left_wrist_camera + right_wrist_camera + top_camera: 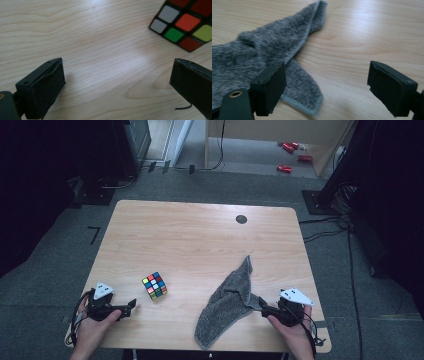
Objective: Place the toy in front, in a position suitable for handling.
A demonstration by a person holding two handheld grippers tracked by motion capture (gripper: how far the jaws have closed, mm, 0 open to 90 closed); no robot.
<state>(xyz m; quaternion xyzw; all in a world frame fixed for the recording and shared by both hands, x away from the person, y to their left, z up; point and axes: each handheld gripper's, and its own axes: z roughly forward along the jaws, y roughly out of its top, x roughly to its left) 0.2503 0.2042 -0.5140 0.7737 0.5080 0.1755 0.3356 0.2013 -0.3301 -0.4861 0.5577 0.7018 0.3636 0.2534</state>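
Right claw (pixel 325 87) gapes wide, released, one pad over the grey towel's (pixel 262 57) corner.

Wooden table (pixel 200 227) on grey carpet floor (pixel 60 270)

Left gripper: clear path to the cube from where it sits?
Probably yes. The left gripper has its jaws open and points toward the cube, with only bare table between them; the towel lies off to the other side.
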